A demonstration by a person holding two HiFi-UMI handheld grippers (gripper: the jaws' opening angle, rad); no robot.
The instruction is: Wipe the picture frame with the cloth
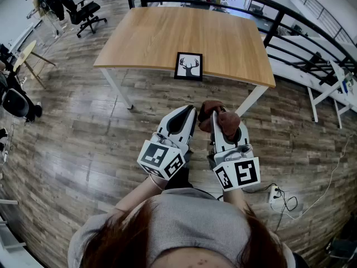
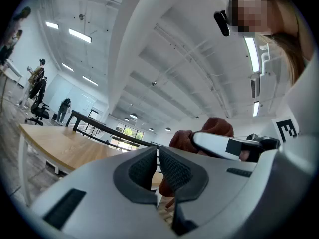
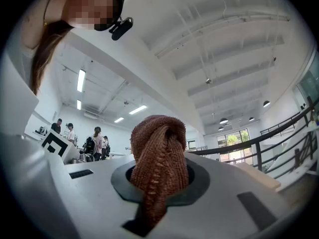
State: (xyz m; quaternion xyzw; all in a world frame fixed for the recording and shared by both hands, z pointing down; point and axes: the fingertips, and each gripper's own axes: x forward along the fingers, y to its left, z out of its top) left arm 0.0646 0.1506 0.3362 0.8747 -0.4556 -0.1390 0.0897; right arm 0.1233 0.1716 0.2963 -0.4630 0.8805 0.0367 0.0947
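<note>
A brown cloth [image 3: 158, 158] is gripped, bunched, in the right tool [image 1: 216, 119], apparently kept ready for wiping. The left tool [image 1: 191, 111] is held shut and empty just beside it. The picture frame [image 1: 188, 66], bearing a deer-head silhouette, is seen well ahead of both tools at the near edge of the desk [image 1: 167, 32], not yet reached. No brand or wording can be read; only square black-and-white markers are carried on the tools.
</note>
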